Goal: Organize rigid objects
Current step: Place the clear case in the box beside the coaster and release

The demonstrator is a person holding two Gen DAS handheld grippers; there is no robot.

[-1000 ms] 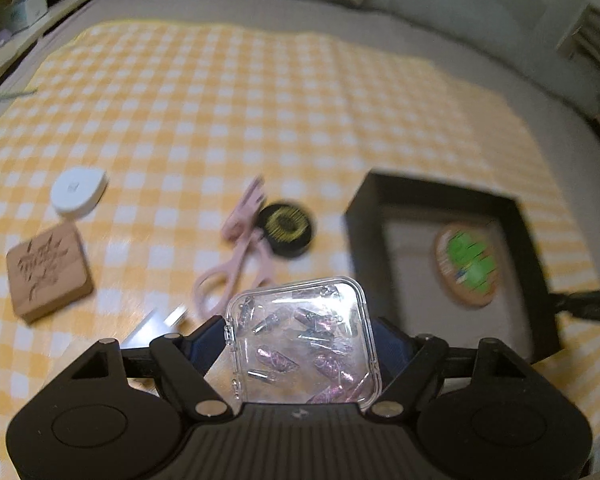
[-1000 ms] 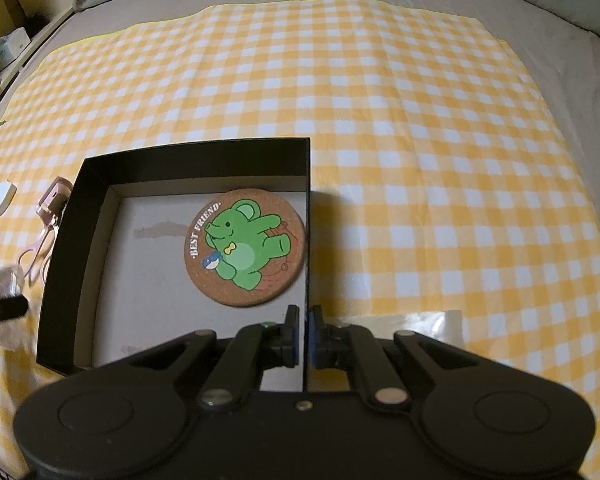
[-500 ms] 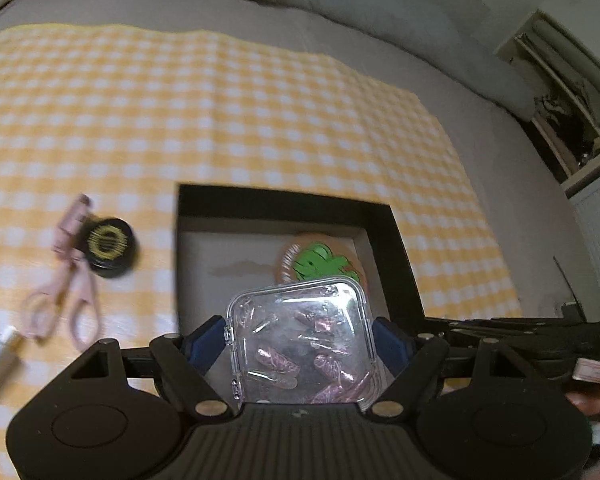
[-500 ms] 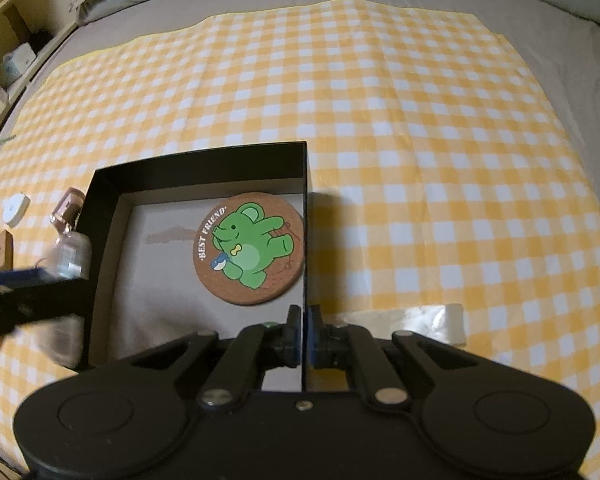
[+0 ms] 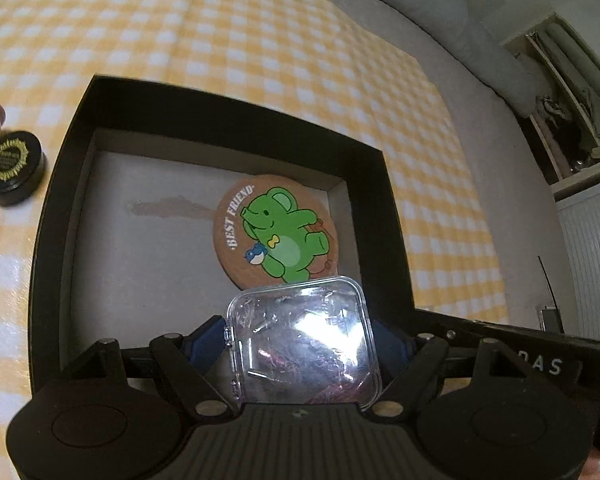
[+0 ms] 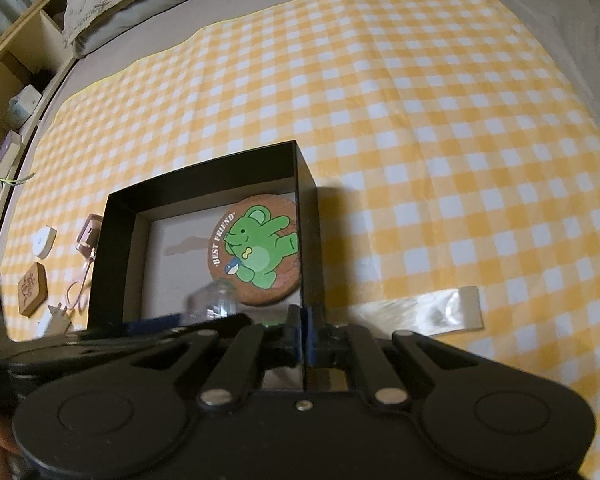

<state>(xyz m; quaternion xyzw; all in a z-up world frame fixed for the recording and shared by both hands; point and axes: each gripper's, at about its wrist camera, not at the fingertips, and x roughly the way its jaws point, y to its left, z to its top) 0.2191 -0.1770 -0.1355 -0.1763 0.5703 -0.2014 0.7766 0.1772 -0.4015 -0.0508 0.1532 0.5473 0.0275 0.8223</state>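
A clear plastic case (image 5: 304, 340) of small pinkish pieces hangs over the near end of an open black box (image 5: 236, 116), clamped by its sides in the left hand-held gripper (image 5: 302, 344). The right hand-held gripper (image 6: 302, 330) is clenched on the box's right-hand wall, seemingly steadying it. Inside, a round cork coaster (image 5: 275, 229) with a green cartoon animal and the words "BEST FRIEND" already lies flat against the far right corner; the rest of the grey floor is bare. The sorting looks to be at an early stage: one item is stowed and a second is poised to go in. Still waiting on the yellow checked cloth (image 6: 420, 120) to the left of the box are a black round tin (image 5: 12, 166) with a gold emblem, a white puck-shaped object (image 6: 44, 241), a carved wooden block (image 6: 32, 294) and a pink scissor-handled tool (image 6: 86, 252), partly hidden by the box wall. A strip of clear plastic (image 6: 424, 310) lies to the right.
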